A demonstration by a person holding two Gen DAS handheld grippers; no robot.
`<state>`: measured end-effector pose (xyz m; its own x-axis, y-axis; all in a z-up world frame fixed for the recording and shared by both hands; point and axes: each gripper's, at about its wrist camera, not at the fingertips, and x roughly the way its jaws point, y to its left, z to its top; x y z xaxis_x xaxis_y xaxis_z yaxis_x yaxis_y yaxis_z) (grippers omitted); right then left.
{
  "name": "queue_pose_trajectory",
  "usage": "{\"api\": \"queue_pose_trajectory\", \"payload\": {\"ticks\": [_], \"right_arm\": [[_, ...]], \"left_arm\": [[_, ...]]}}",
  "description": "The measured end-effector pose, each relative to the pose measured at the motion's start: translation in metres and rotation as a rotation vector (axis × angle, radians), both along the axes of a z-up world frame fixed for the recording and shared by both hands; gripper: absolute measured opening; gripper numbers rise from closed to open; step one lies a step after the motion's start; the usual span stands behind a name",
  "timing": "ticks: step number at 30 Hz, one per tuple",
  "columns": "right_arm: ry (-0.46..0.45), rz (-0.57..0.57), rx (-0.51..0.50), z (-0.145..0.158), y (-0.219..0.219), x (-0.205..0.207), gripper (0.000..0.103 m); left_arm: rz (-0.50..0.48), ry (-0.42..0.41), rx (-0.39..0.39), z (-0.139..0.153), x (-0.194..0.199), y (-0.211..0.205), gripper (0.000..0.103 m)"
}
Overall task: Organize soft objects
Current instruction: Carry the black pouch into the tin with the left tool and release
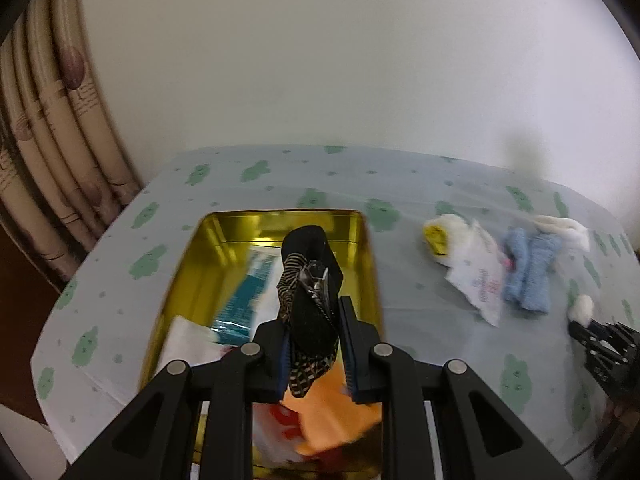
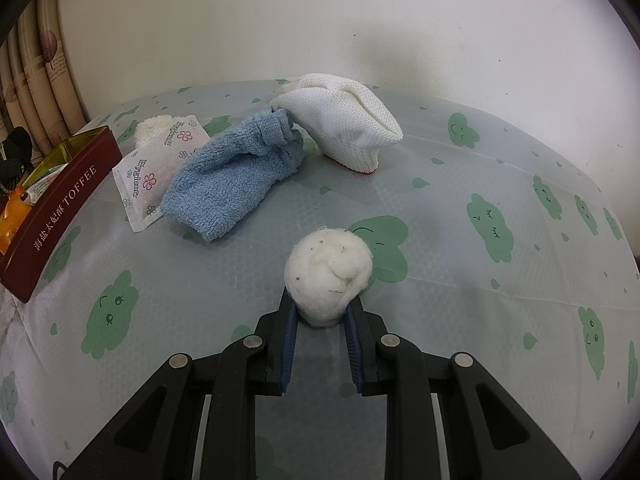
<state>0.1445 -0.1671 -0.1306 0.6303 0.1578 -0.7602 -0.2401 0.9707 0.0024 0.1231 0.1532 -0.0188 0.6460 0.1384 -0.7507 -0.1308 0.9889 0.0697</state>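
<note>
My left gripper is closed on a black pouch, its long axis running toward 12 o'clock, directly over the open tin; the drop is straight below. My right gripper is closed on a cotton ball; from there the tin lies at 10 o'clock, well apart.

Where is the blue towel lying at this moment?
In the right wrist view the blue towel lies on the tablecloth, upper left of centre, between the flowered packet on its left and the white cloth on its right.
</note>
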Motion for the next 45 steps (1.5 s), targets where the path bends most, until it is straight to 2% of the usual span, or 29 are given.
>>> {"api": "queue_pose_trajectory", "payload": {"ticks": [6,19,21,23,24,28,33,39,45], "right_arm": [[0.0,0.0,0.001,0.0,-0.001,0.0,0.022],[0.0,0.001,0.001,0.0,-0.001,0.0,0.022],[0.0,0.001,0.002,0.0,-0.001,0.0,0.022],[0.0,0.001,0.0,0.0,-0.001,0.0,0.022],[0.0,0.001,0.001,0.0,-0.001,0.0,0.022],[0.0,0.001,0.0,0.0,-0.001,0.0,0.022],[0.0,0.001,0.0,0.001,0.0,0.0,0.022],[0.0,0.001,-0.004,0.001,0.0,0.0,0.022],[-0.002,0.0,-0.009,0.001,0.0,0.0,0.022]], "left_arm": [[0.051,0.037,0.021,-0.007,0.013,0.026,0.021],[0.093,0.11,-0.058,-0.027,0.038,0.057,0.023],[0.101,0.104,-0.036,-0.028,0.037,0.056,0.029],[0.11,0.104,-0.016,-0.029,0.037,0.056,0.048],[0.113,0.1,-0.009,-0.028,0.037,0.057,0.05],[0.062,0.075,0.049,-0.021,0.029,0.047,0.058],[0.052,0.042,0.078,-0.012,0.012,0.041,0.058],[0.105,-0.001,0.012,-0.007,-0.024,0.051,0.058],[0.203,-0.049,0.036,-0.002,-0.066,0.07,0.058]]}}
